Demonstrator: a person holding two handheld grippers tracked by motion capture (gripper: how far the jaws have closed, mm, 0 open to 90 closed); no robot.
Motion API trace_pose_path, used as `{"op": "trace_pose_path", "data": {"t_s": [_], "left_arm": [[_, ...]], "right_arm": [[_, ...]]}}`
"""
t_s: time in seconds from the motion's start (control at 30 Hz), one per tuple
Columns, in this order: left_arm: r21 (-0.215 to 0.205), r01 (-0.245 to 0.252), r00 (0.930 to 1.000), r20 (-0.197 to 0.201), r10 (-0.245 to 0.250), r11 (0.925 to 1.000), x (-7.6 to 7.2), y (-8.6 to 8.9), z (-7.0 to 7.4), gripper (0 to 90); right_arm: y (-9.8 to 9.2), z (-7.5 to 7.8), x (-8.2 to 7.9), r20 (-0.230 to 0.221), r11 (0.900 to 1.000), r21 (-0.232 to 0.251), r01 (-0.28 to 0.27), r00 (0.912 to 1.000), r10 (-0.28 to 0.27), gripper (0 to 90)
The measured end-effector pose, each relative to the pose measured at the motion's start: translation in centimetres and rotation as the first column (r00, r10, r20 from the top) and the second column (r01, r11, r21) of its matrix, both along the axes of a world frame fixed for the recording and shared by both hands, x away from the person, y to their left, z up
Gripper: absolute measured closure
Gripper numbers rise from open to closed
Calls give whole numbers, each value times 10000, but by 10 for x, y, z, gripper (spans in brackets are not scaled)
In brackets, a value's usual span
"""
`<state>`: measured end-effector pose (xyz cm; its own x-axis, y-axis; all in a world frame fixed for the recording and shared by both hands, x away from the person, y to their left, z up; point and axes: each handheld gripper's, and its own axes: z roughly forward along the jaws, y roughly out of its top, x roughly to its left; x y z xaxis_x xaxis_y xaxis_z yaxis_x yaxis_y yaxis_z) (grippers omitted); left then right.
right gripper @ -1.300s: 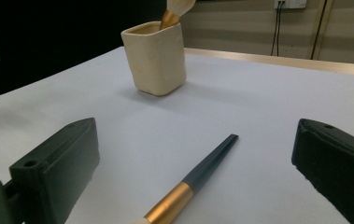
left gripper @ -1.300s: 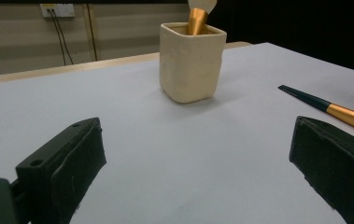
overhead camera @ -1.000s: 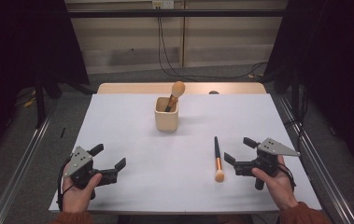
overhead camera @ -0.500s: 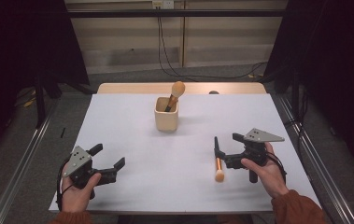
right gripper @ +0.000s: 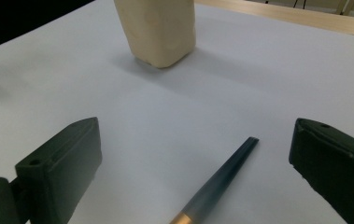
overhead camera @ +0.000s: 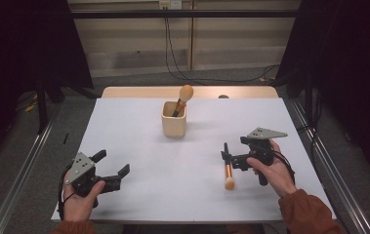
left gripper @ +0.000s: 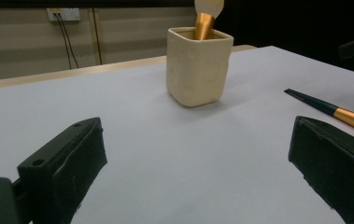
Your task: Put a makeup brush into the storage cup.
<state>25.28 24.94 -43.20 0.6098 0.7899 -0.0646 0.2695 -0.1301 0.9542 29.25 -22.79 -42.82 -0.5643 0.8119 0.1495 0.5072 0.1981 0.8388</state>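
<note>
Since 1 s ago, right gripper [overhead camera: 227,159] has moved in from the desk's right edge toward the loose makeup brush [overhead camera: 228,168] & now sits just beside its dark handle, jaws spread wide, nothing between them yet. Brush hasn't shifted: it lies flat on the white desk [overhead camera: 138,122] in the front-right part, handle pointing to the far edge, pale bristle head toward the near edge. Right gripper view: the dark handle tip [right gripper: 226,175] lies between the two black jaws, not touching either, gold band at the bottom of the view.

Left gripper [overhead camera: 112,168] stays put near the front-left corner, resting in the person's left hand [overhead camera: 81,200], jaws also released & apart, holding nothing.

Cream square cup [overhead camera: 174,119] stands upright near the middle of the far edge w/ a second brush [overhead camera: 182,97] in it, bristle head up, leaning right. Cup is well apart from both grippers
</note>
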Motion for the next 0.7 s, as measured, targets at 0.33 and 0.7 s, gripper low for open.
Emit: {"op": "trace_pose_path", "data": {"t_s": [0.33,0.7], "left_arm": [[116,41,10000,5,-41,9999,0,-2,-1,35],[160,50,10000,39,-51,9999,0,-2,0,35]], "right_arm": [[1,2,8,-1017,9961,-882,48,9947,-138,32],[8,1,14,-2227,9835,-1724,-541,9748,145,44]]}}
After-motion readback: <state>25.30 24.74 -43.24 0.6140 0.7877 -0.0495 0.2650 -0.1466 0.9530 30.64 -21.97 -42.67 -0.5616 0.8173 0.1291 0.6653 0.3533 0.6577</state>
